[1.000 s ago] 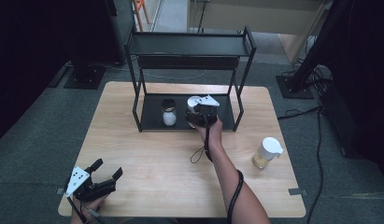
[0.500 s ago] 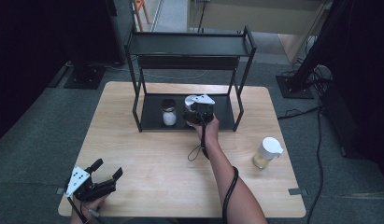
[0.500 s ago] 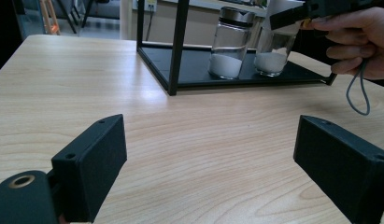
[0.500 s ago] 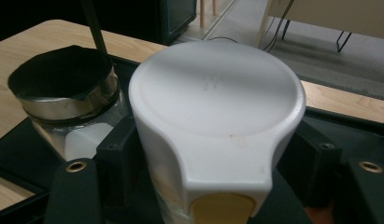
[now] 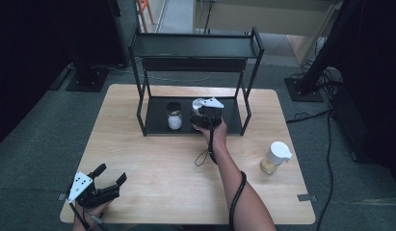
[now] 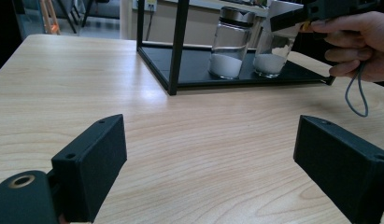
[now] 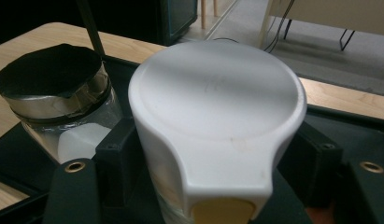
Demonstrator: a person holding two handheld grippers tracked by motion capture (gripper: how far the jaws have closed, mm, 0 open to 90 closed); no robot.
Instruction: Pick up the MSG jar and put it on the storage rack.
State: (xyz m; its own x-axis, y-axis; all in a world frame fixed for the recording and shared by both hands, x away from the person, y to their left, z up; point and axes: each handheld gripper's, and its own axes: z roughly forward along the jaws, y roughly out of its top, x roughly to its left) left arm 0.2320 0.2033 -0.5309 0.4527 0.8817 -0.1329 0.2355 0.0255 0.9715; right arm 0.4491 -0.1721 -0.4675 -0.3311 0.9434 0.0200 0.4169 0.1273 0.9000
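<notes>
One white-lidded jar [image 7: 213, 126] — upright, lid up, spout toward right gripper [image 7: 217, 163].

Black two-tier rack [image 5: 195, 48] stands at the far middle of the wooden surface [image 5: 152, 168]. On its lower tray, a dark-lidded jar [image 5: 174, 115] holding white contents stands left of centre. Just beside it, the right gripper [image 5: 205, 114] sits over a white-lidded jar [image 5: 198, 104], forearm extended from the near edge. Left gripper [image 5: 97, 187] rests at the near left corner, jaws apart. A white-capped jar [image 5: 275, 158] with yellowish contents stands alone at the right.
</notes>
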